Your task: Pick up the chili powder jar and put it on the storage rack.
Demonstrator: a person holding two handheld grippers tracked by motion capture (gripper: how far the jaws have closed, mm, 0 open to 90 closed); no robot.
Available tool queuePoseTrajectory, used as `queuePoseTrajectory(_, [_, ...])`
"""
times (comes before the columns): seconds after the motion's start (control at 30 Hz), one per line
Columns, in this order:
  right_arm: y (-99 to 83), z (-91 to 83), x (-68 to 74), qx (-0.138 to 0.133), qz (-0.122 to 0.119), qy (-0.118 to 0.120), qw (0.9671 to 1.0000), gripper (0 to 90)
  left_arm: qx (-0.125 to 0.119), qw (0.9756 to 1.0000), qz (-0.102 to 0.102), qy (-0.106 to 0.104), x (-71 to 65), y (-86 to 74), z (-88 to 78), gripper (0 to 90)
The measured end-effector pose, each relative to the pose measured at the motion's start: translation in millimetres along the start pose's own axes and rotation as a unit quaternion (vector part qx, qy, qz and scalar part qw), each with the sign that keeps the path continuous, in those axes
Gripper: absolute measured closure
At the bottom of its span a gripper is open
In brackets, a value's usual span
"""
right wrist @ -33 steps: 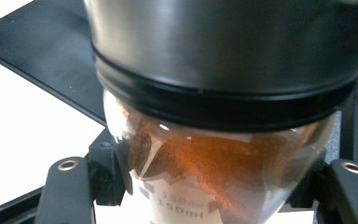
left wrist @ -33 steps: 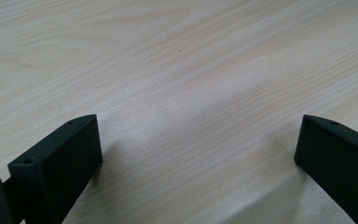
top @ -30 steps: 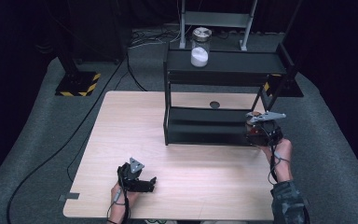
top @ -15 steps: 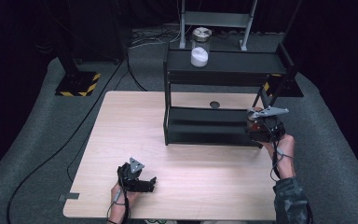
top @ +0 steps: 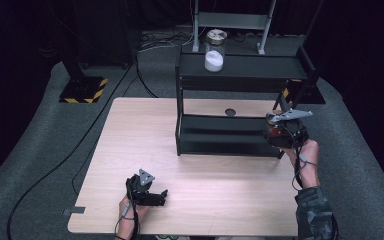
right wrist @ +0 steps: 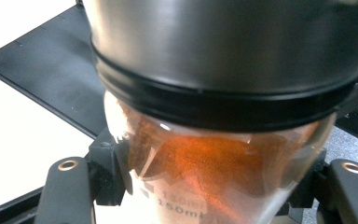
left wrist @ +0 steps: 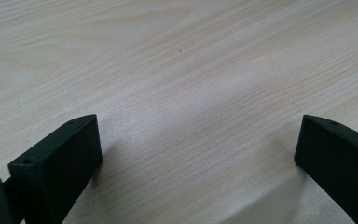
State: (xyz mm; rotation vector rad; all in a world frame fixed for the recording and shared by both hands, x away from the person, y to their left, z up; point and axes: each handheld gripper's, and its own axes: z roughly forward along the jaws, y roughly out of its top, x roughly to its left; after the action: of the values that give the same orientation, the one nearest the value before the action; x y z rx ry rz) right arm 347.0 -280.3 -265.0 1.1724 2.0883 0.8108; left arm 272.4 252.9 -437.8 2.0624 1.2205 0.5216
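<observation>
My right gripper (top: pixel 281 134) is shut on a glass jar of orange-red powder (right wrist: pixel 205 163) with a metal lid (right wrist: pixel 223 51). It holds the jar by the glass body at the right end of the black shelf rack's lower shelf (top: pixel 220 136). In the right gripper view the jar sits between the two jaws of the right gripper (right wrist: pixel 205 186), and the dark shelf (right wrist: pixel 42 70) lies behind it. A second jar with white powder (top: pixel 214 54) stands on the rack's top shelf (top: pixel 250 70). My left gripper (top: pixel 149 192) rests near the table's front edge, its jaws (left wrist: pixel 198 149) wide open over bare wood.
The light wooden table (top: pixel 145 135) has a round hole (top: pixel 230 112) behind the rack. A metal stand (top: pixel 232 22) and cables lie on the grey floor beyond. A yellow-black striped base (top: pixel 82 90) sits off the table's far left.
The right gripper with the jar has edged slightly up in the high view, toward the rack. The left gripper has stayed put.
</observation>
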Motion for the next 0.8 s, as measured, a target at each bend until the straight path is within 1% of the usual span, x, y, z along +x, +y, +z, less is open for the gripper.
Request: queuePoseTrajectory(0.8, [19.3, -11.7, -6.1, -0.009, -0.004, 0.002, 1.0000, 31.1, -0.001, 1.0000, -0.003, -0.001, 0.3, -0.1, 0.3, 0.0])
